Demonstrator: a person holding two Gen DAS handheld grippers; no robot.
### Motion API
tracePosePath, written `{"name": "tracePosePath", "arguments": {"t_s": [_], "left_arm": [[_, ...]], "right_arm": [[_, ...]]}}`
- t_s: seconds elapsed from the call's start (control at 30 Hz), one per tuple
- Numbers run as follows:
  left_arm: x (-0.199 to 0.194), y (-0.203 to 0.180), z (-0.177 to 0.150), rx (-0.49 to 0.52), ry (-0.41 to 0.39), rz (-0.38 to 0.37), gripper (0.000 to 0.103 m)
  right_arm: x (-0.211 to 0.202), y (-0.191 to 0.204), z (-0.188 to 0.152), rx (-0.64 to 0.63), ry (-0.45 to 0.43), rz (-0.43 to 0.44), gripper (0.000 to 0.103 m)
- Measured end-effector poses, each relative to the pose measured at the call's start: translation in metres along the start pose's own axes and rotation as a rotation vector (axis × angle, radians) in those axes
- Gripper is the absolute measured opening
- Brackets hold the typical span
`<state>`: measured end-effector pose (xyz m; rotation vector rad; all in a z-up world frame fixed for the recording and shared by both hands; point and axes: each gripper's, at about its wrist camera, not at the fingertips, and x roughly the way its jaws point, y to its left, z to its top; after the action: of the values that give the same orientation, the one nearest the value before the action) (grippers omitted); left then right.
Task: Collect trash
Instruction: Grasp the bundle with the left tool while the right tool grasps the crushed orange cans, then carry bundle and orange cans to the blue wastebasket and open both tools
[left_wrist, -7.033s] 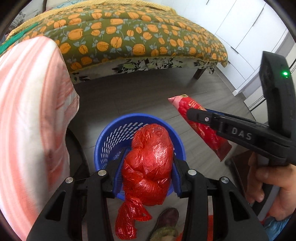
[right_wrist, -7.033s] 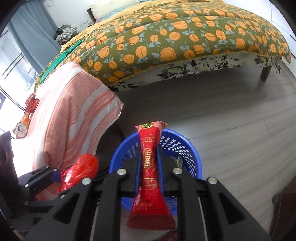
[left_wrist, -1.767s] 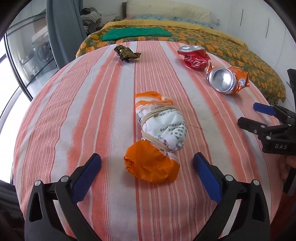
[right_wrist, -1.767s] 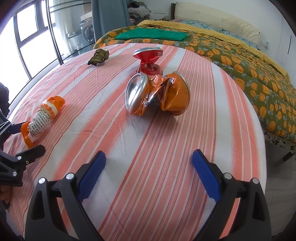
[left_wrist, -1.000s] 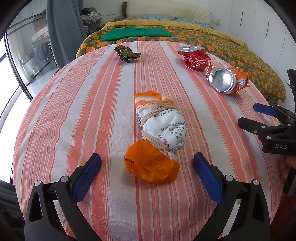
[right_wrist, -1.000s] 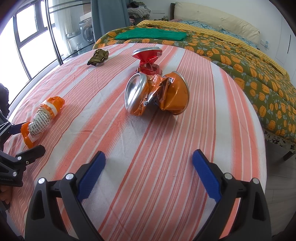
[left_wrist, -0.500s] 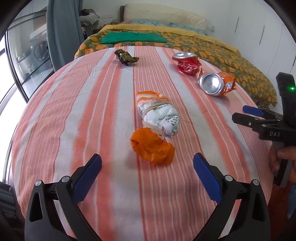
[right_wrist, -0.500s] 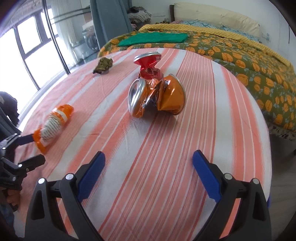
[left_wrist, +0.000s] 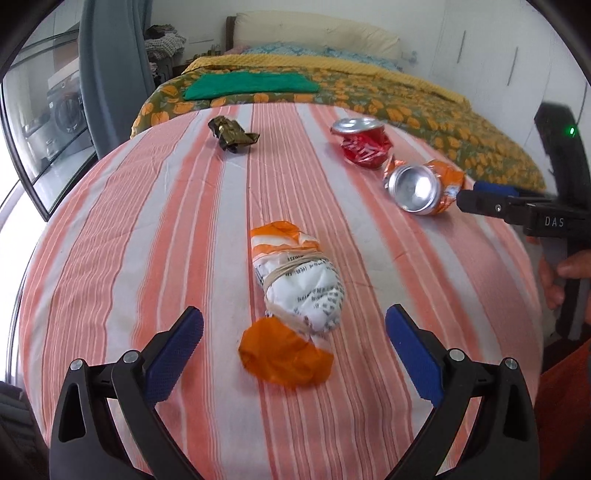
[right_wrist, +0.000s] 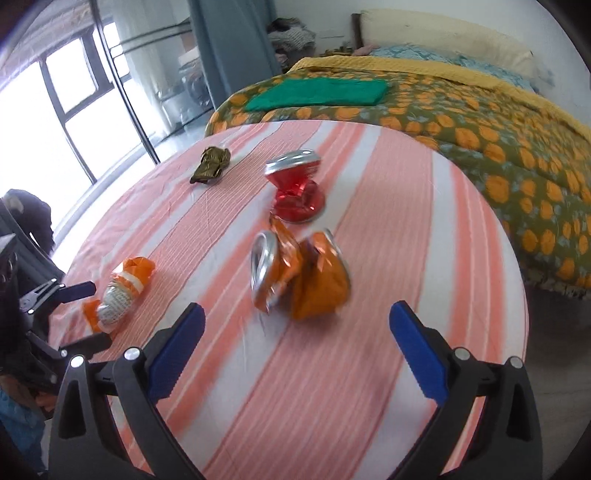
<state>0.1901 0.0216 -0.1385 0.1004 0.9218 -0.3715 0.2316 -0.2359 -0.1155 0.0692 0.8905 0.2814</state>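
Now we keep both claws spread, empty; left gripper (left_wrist: 293, 349) faces wrapped bag (left_wrist: 295, 291) on table (left_wrist: 110, 229), long axis along fingers; right gripper (right_wrist: 295, 343) nearer orange can (right_wrist: 299, 275).

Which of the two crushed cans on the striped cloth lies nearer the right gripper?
The orange can, just ahead of the right gripper; the red can sits farther back.
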Motion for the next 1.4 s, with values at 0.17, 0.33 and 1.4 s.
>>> {"name": "tracePosePath", "arguments": {"t_s": [0.17,0.33,1.4], "left_arm": [[0.013,0.003,-0.001,-0.031,0.04,0.013,0.079],[0.009,-0.001,-0.005,0.027,0.024,0.068,0.046],[-0.013,-0.077,0.002,-0.025,-0.001,-0.119,0.04]], "right_arm": [[0.029,0.007,0.017,0.005,0.066,-0.013,0.082],[0.031,0.009,0.014,-0.007,0.103,-0.02,0.059],[-0.07,-0.01,-0.03,0.033,-0.005,0.076,0.055]]}}
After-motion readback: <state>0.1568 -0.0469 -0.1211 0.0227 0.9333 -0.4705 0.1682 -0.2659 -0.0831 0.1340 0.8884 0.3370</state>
